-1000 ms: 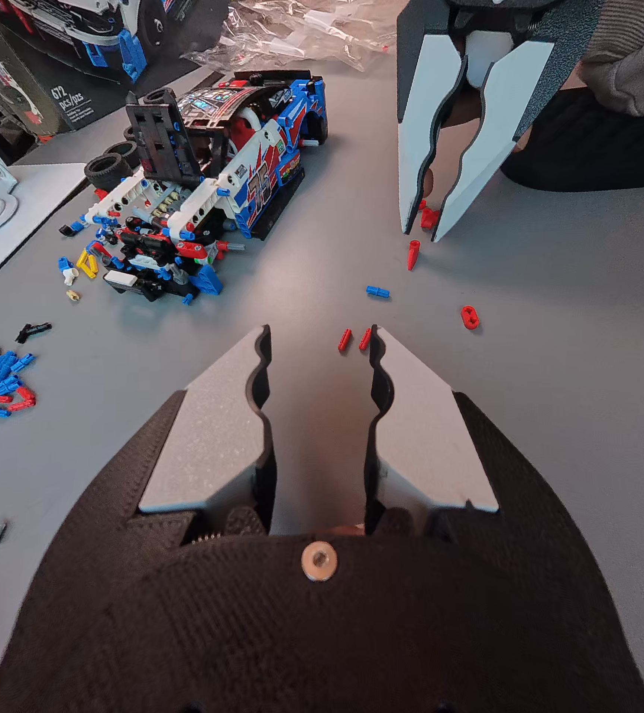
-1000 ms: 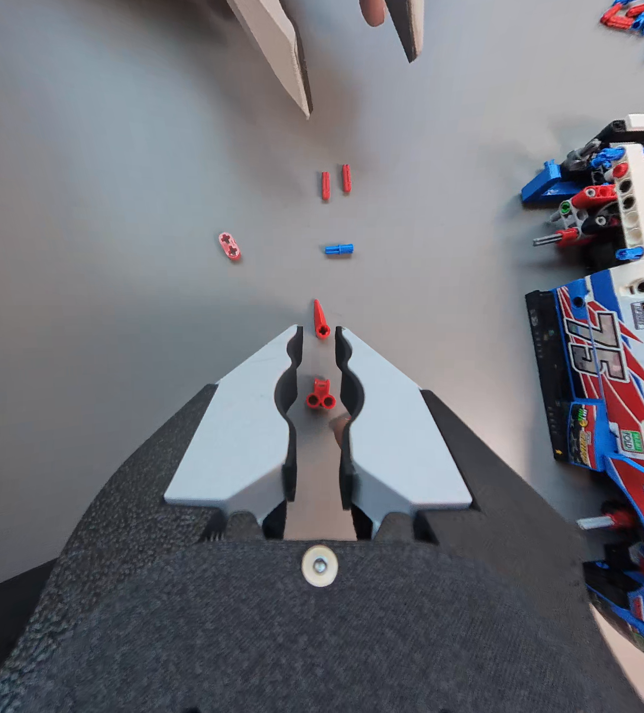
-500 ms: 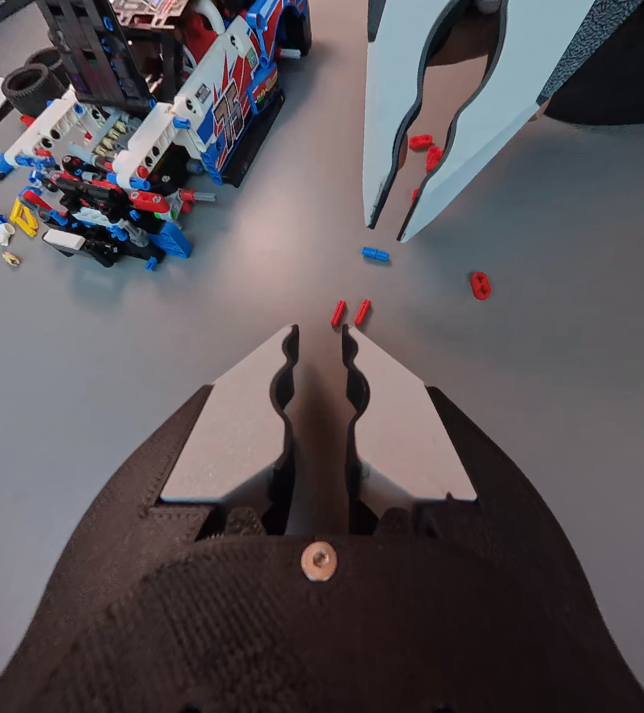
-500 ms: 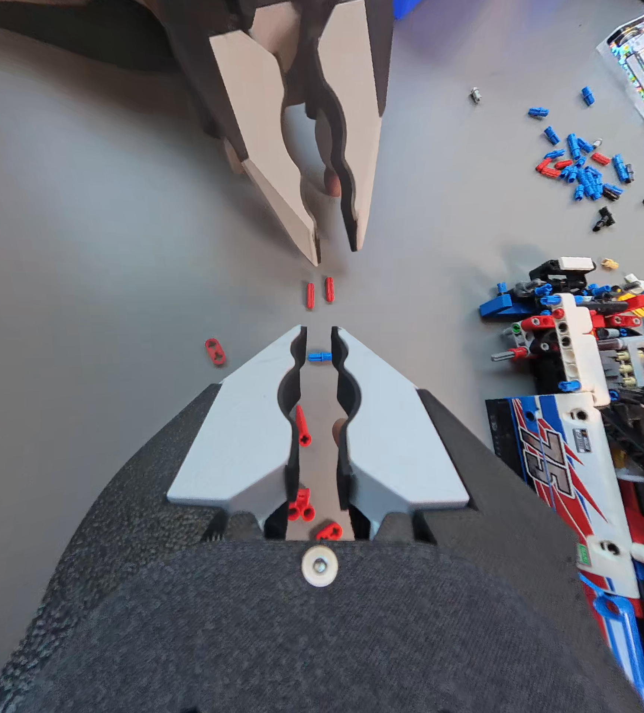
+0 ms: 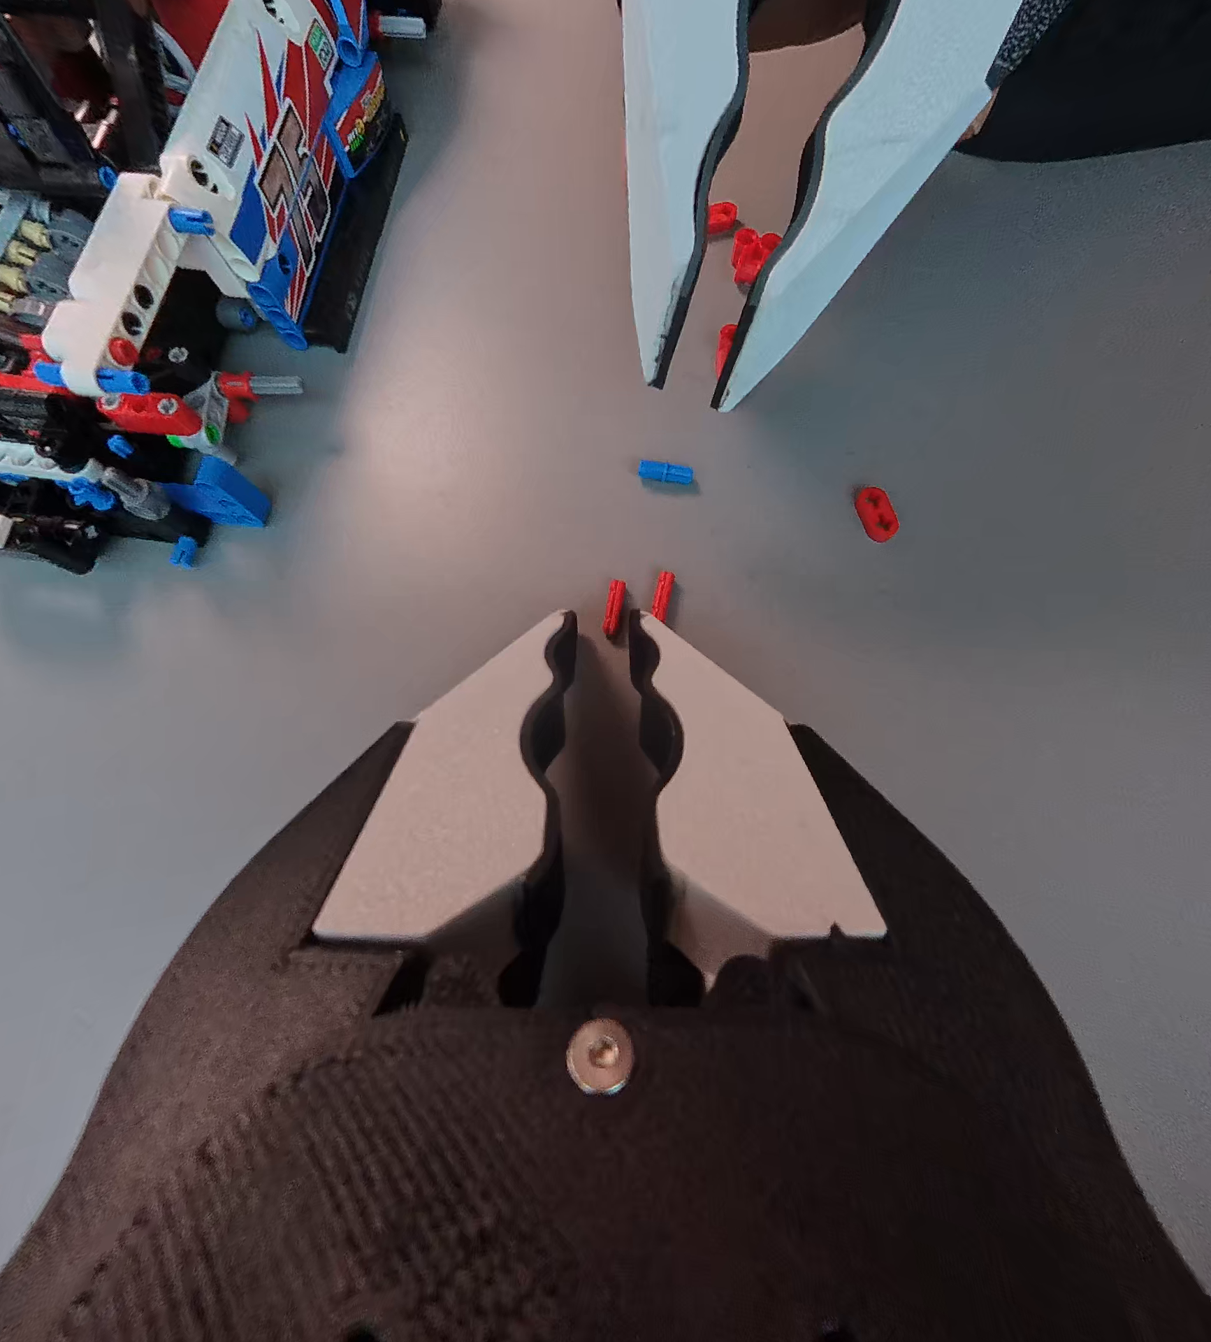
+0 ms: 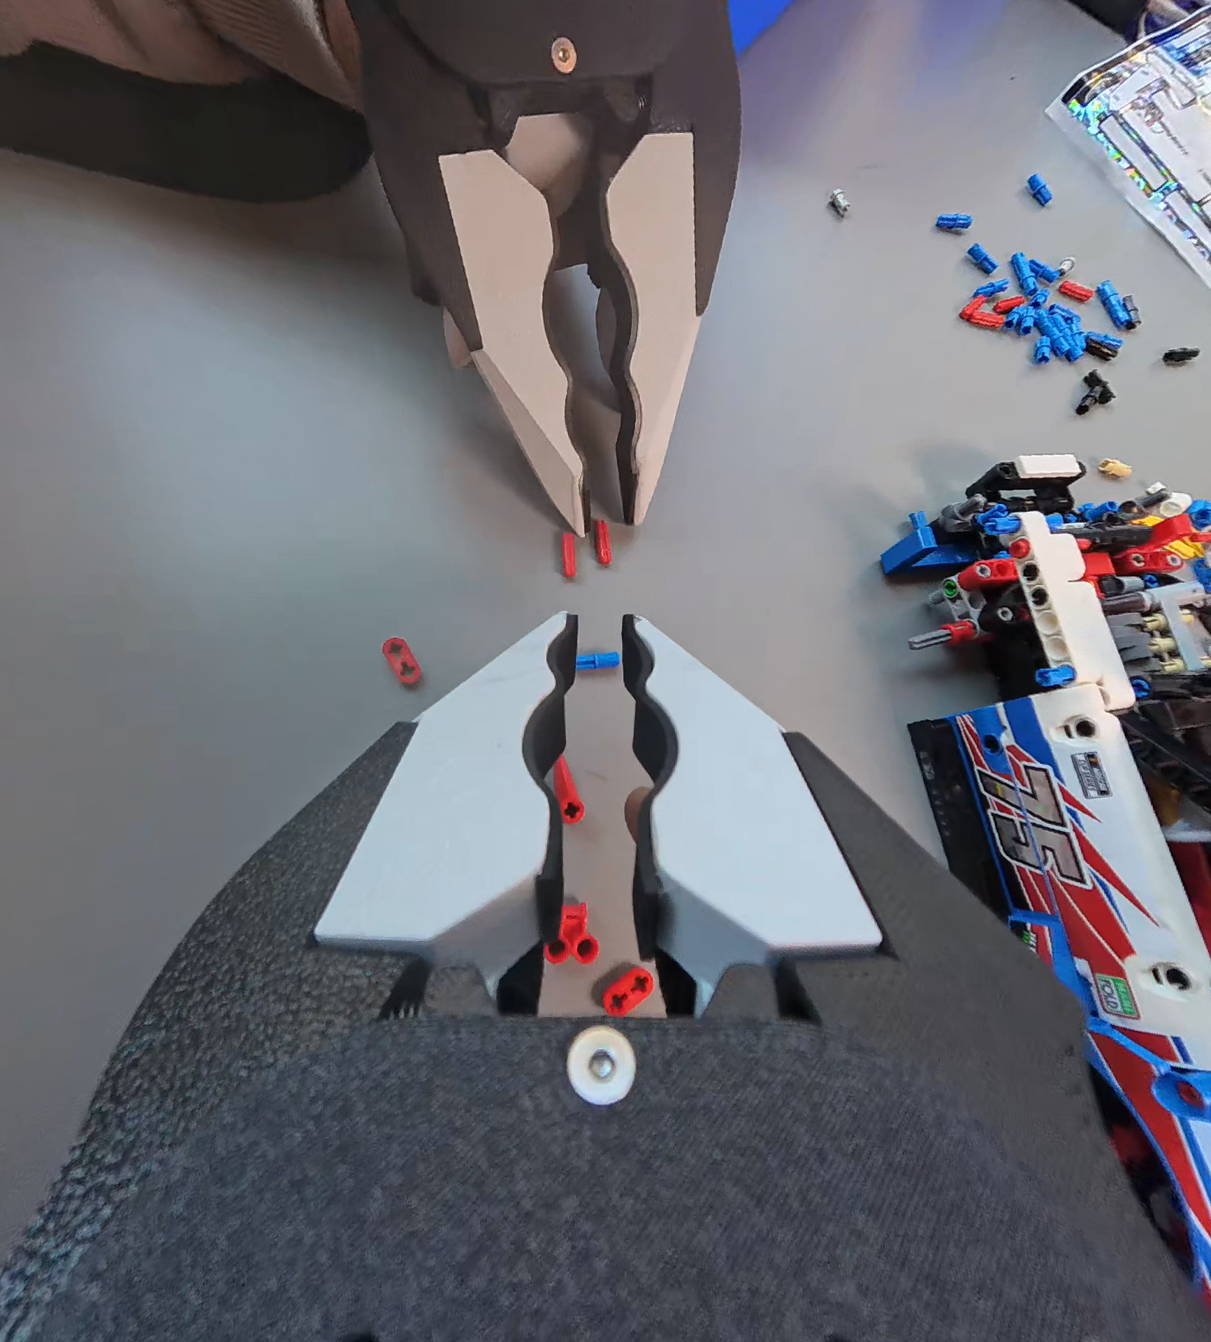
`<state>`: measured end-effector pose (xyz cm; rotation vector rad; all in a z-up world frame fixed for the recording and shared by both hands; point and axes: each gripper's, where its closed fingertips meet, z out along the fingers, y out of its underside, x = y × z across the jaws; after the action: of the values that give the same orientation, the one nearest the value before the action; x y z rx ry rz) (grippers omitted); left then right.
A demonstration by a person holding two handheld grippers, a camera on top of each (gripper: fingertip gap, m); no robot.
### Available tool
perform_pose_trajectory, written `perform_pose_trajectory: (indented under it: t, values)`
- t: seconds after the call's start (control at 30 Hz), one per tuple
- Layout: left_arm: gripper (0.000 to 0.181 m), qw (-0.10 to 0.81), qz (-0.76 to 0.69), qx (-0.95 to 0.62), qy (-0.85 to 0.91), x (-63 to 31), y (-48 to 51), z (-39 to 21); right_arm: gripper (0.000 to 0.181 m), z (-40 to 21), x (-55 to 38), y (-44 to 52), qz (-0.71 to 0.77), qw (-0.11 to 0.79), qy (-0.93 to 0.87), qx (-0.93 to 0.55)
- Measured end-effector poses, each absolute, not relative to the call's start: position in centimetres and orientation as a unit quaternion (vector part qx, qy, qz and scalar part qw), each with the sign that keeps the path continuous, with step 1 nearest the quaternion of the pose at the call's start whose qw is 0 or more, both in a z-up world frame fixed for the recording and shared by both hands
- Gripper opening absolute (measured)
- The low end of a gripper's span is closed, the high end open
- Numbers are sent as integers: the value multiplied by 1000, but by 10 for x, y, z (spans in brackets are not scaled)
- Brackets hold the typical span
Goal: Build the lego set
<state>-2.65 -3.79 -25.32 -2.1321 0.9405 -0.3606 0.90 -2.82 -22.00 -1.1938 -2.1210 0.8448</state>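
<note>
Two small red pins point(image 5: 614, 606) point(image 5: 662, 595) lie side by side on the grey table. My left gripper point(image 5: 604, 621) is narrowly open and empty, its tips at the near end of the left pin. It also shows from the front in the right wrist view point(image 6: 604, 523), tips just behind the pins point(image 6: 568, 554). My right gripper point(image 6: 600, 621) is narrowly open and empty, above a blue pin point(image 6: 596, 659). A red axle pin point(image 6: 568, 791), a red connector point(image 6: 571, 944) and a red link point(image 6: 628, 989) lie under its gap. The right gripper shows in the left wrist view point(image 5: 689, 392) too.
The part-built red, white and blue car point(image 5: 261, 181) point(image 6: 1096, 762) stands beside the grippers. Another red link point(image 5: 876, 514) lies loose. A pile of blue and red pins point(image 6: 1045, 319) and a shiny sticker sheet point(image 6: 1183, 145) lie farther off. A person's dark sleeve point(image 6: 152, 145) is behind. There is about 6 centimeters between the tips of the two grippers. My right tips are roughly 9 centimeters from the red connector point(image 6: 571, 944). Seen from the left wrist view point(image 5: 758, 238) as well. The right tips stand about 10 centimeters off the red link point(image 6: 628, 989).
My left gripper moved forward to the two red pins and its jaws narrowed. My right gripper moved forward over the red pieces until its tips reached the blue pin.
</note>
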Motion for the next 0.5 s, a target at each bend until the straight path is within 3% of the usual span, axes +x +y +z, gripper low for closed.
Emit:
perform_pose_trajectory:
  t: [0.2,0.4,0.5]
  values:
    - [2,365,-138,-834,390,-22,-36,-254,10,-217,8,-32,337,291,-782,-437]
    - [2,491,-314,-744,327,1,-49,-184,12,-182,2,-47,406,365,-751,-371]
    - [2,534,-328,-705,331,9,-56,-165,12,-166,2,-57,442,377,-736,-348]
